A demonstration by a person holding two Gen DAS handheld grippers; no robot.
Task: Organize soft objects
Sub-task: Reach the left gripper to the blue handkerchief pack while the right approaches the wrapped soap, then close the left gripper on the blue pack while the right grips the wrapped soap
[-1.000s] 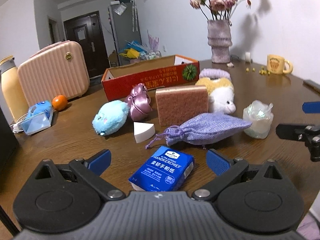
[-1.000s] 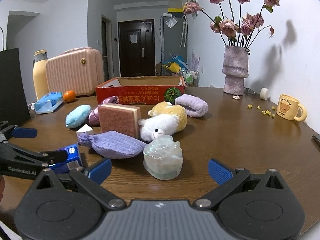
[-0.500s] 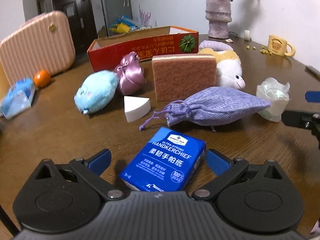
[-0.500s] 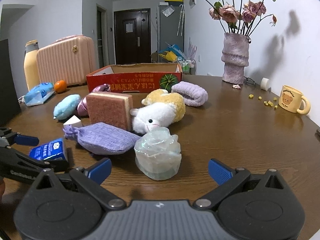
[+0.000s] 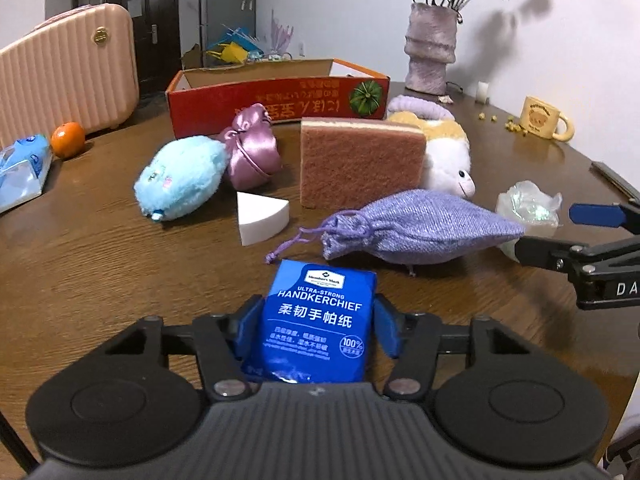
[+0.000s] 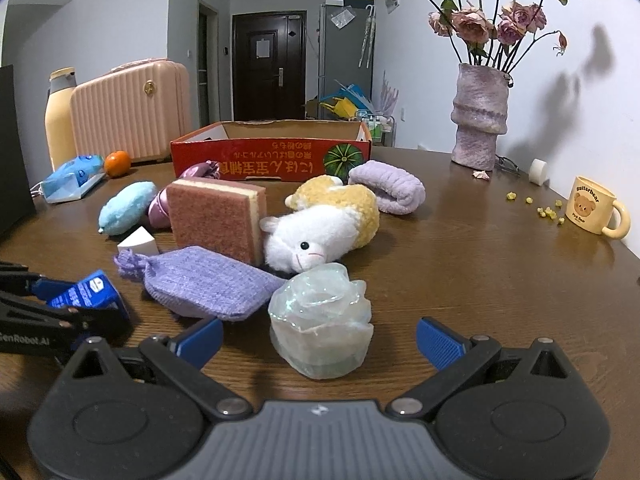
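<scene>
My left gripper (image 5: pixel 318 330) is shut on a blue handkerchief tissue pack (image 5: pixel 320 320), also seen in the right wrist view (image 6: pixel 86 292). My right gripper (image 6: pixel 318 338) is open, its fingers on either side of a translucent bath pouf (image 6: pixel 320 320). On the table lie a purple drawstring pouch (image 5: pixel 416 226), a pink sponge (image 5: pixel 360 160), a white wedge sponge (image 5: pixel 260 218), a light blue plush (image 5: pixel 180 176), a pink satin pouch (image 5: pixel 250 148), a white-and-yellow plush (image 6: pixel 320 228) and a rolled purple cloth (image 6: pixel 386 186). An open red cardboard box (image 5: pixel 276 100) stands behind them.
A pink suitcase (image 5: pixel 64 72), an orange (image 5: pixel 68 145) and a blue wipes pack (image 5: pixel 20 168) are at the left. A vase of flowers (image 6: pixel 480 116) and a yellow mug (image 6: pixel 596 208) are at the right. A yellow bottle (image 6: pixel 60 116) stands far left.
My left gripper has moved forward around the tissue pack and shut on it. My right gripper has come closer to the bath pouf and stays open.
</scene>
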